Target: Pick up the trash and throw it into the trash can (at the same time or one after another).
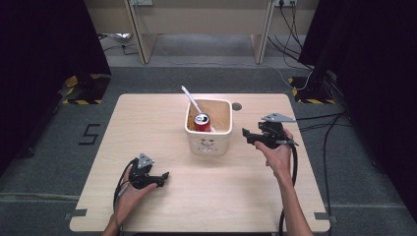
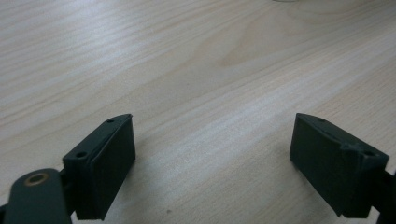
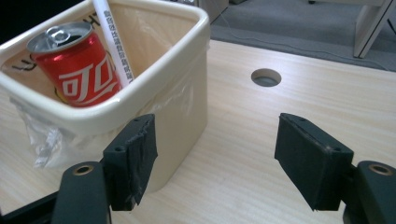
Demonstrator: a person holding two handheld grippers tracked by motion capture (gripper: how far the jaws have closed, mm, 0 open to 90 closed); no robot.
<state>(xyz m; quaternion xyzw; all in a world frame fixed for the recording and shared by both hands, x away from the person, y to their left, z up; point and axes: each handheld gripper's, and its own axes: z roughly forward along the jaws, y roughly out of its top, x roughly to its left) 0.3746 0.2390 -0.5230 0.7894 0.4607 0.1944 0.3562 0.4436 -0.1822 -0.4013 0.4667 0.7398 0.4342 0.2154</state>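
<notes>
The left claw (image 1: 158,178) hovers low over bare tabletop (image 1: 147,123), jaws spread, empty. Mid-tabletop, a cream bin (image 1: 208,142) holds a red can (image 1: 202,122): probably light, smooth, dentable, best pinched across its sides. Just beside the bin, the right claw (image 1: 250,135) gapes empty.

Your left gripper (image 1: 160,178) sits at 7 o'clock on the table (image 1: 147,118), jaws apart. Your right gripper (image 1: 249,135) is at 3 o'clock, just beside the cream bin (image 1: 209,142). The bin holds a red can (image 1: 202,122) and a white spoon (image 1: 191,100).
</notes>
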